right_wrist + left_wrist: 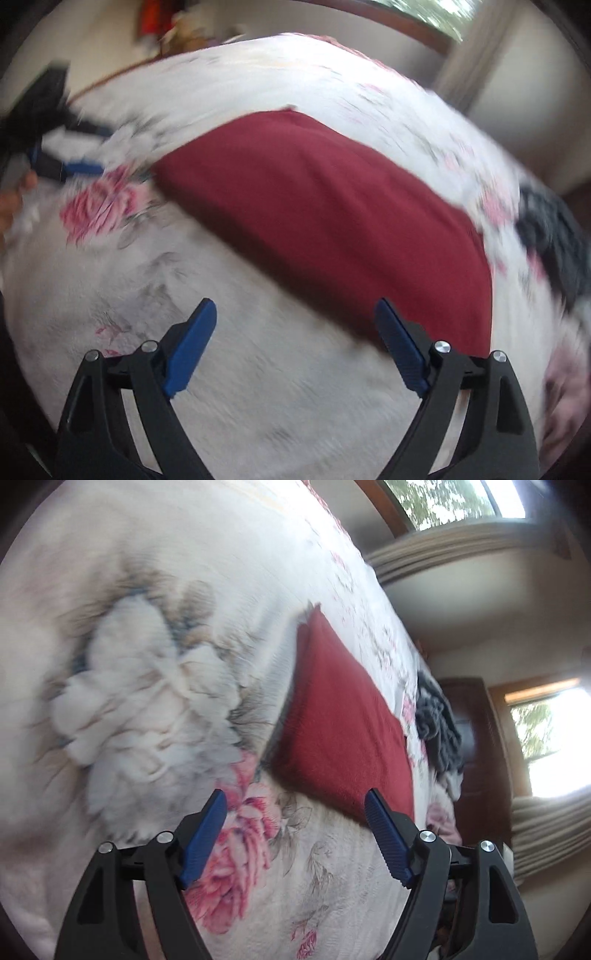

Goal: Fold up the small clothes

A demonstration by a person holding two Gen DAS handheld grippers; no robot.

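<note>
- the red cloth [325, 206] is seen lying flat, apparently folded already, on the floral bedspread [155, 590].
- the left gripper [295, 827] and right gripper [295, 332] are both held spread wide and empty, above the bedspread near the cloth's edge.
- a gap between folds is judged; next, the dark bundle [439, 720] beyond the cloth would probably be fetched.

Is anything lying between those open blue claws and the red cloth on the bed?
Nothing visible does. Only bare floral bedspread separates the right gripper from the red cloth, and the left gripper likewise faces it unobstructed. Both are open and empty. The dark clothes lie beyond the cloth.
</note>
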